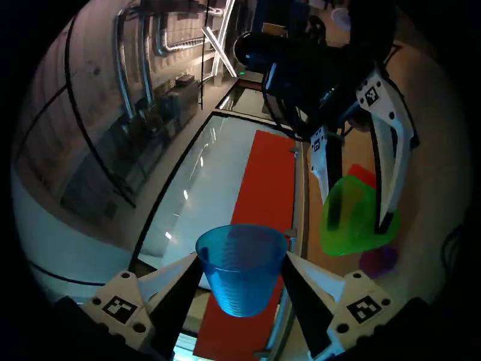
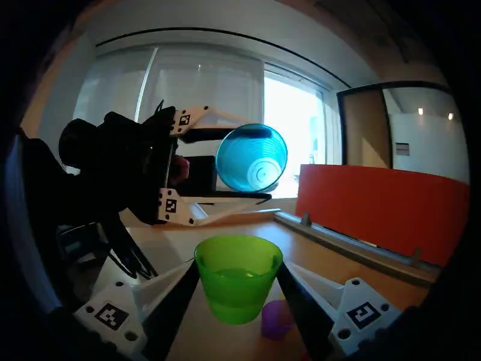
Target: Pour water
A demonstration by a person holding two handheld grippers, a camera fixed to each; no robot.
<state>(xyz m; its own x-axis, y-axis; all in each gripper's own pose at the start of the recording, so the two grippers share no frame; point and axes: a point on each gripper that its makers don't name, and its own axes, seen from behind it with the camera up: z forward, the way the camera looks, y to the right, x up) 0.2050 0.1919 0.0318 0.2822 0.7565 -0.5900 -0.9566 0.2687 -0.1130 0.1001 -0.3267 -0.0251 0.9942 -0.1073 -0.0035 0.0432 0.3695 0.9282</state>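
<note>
Blue cup (image 1: 241, 284) tight in left gripper (image 1: 240, 255), green cup (image 2: 237, 295) in right gripper (image 2: 238, 263).

No words or numbers can be read here. The left gripper (image 1: 240, 257) and the right gripper (image 2: 239, 265) carry black-and-white square marks (image 1: 118, 308), but these are patterns, not letters. A small sign (image 2: 401, 148) on the far wall (image 2: 427, 135) is too tiny to read.

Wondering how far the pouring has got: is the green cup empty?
No, in the right gripper view a liquid level shows through the green cup, partway up its translucent wall.
</note>
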